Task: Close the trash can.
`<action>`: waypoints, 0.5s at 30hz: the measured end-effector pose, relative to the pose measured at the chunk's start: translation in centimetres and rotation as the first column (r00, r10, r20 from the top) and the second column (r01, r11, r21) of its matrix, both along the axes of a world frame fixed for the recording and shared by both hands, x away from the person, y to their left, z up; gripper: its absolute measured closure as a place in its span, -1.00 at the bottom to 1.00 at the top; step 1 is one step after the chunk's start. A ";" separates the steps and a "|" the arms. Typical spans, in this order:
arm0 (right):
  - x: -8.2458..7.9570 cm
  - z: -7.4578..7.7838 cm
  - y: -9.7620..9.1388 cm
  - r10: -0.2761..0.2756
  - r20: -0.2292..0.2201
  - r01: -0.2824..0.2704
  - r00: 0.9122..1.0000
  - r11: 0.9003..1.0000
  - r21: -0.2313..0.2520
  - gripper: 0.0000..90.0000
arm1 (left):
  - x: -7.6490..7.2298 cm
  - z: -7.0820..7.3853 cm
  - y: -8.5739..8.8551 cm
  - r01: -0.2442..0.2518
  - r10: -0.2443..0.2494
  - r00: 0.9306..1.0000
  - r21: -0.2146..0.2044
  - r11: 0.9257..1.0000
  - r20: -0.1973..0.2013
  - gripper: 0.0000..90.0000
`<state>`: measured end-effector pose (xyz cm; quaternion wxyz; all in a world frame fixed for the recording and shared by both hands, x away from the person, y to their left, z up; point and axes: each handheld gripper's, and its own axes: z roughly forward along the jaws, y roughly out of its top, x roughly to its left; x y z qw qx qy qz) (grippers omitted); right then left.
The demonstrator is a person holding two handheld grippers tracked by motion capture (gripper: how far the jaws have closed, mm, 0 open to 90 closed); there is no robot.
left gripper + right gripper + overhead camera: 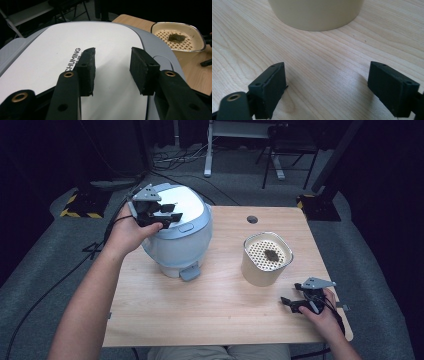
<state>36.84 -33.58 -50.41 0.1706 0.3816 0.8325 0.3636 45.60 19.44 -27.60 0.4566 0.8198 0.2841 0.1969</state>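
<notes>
High view: left claw (167,216) hovers released over the bin lid (187,202); press squarely down; right claw (292,302) rests released.

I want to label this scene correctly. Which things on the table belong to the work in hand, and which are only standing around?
In the work:
- round pale-blue plastic appliance with white lid
- left claw, open above that lid
- cream perforated inner basket with a dark clump

Only around:
- right claw, open, resting on the light wooden table
- black floor cables
</notes>
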 end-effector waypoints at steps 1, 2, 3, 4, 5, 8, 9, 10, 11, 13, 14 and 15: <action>0.0 0.0 0.0 0.000 0.000 0.000 1.000 1.000 0.000 -0.66 | 0.0 0.0 -0.1 -0.001 0.001 1.000 -0.001 1.000 0.000 0.25; 0.0 0.0 0.0 0.000 0.000 0.000 1.000 1.000 0.000 -0.66 | 0.0 0.0 -0.1 -0.001 0.001 1.000 -0.001 1.000 0.000 0.24; 0.0 0.0 0.0 0.000 0.000 0.000 1.000 1.000 0.000 -0.66 | 0.0 0.0 -0.1 -0.012 0.012 1.000 -0.012 1.000 -0.004 0.23; 0.0 0.0 0.0 0.000 0.000 0.000 1.000 1.000 0.000 -0.66 | 0.0 0.0 -0.1 -0.012 0.012 1.000 -0.012 1.000 -0.004 0.19; 0.0 0.0 0.0 0.001 0.000 -0.001 1.000 1.000 -0.001 -0.66 | -0.1 0.1 0.0 -0.016 0.016 1.000 -0.016 1.000 -0.020 0.05; 0.0 0.0 0.0 0.001 0.000 -0.001 1.000 1.000 0.000 -0.66 | -0.5 0.2 0.0 -0.004 0.002 0.999 -0.038 0.999 -0.034 -0.08; 0.0 0.0 0.0 0.001 0.000 -0.001 1.000 1.000 0.000 -0.66 | -1.3 0.5 0.0 0.034 -0.036 0.999 -0.094 0.995 -0.014 -0.13; 0.0 0.0 0.0 0.001 0.000 -0.001 1.000 1.000 0.000 -0.66 | -1.3 0.5 0.0 0.034 -0.036 0.999 -0.094 0.995 -0.014 -0.15; 0.0 0.0 0.0 0.001 0.000 -0.001 1.000 1.000 0.000 -0.66 | -2.0 0.8 -0.1 0.074 -0.074 0.997 -0.106 0.992 0.005 -0.15; 0.0 0.0 0.0 0.001 0.000 -0.001 1.000 1.000 0.000 -0.66 | -3.0 1.0 -0.3 0.114 -0.113 0.994 -0.124 0.986 0.011 -0.17; 0.0 0.0 0.0 0.001 0.000 -0.001 1.000 1.000 0.000 -0.66 | -3.8 1.1 -0.5 0.146 -0.145 0.989 -0.129 0.981 0.020 -0.17; 0.0 0.0 0.0 -0.001 -0.001 0.001 1.000 1.000 0.000 -0.66 | -4.9 1.1 -0.9 0.177 -0.175 0.984 -0.130 0.976 0.027 -0.18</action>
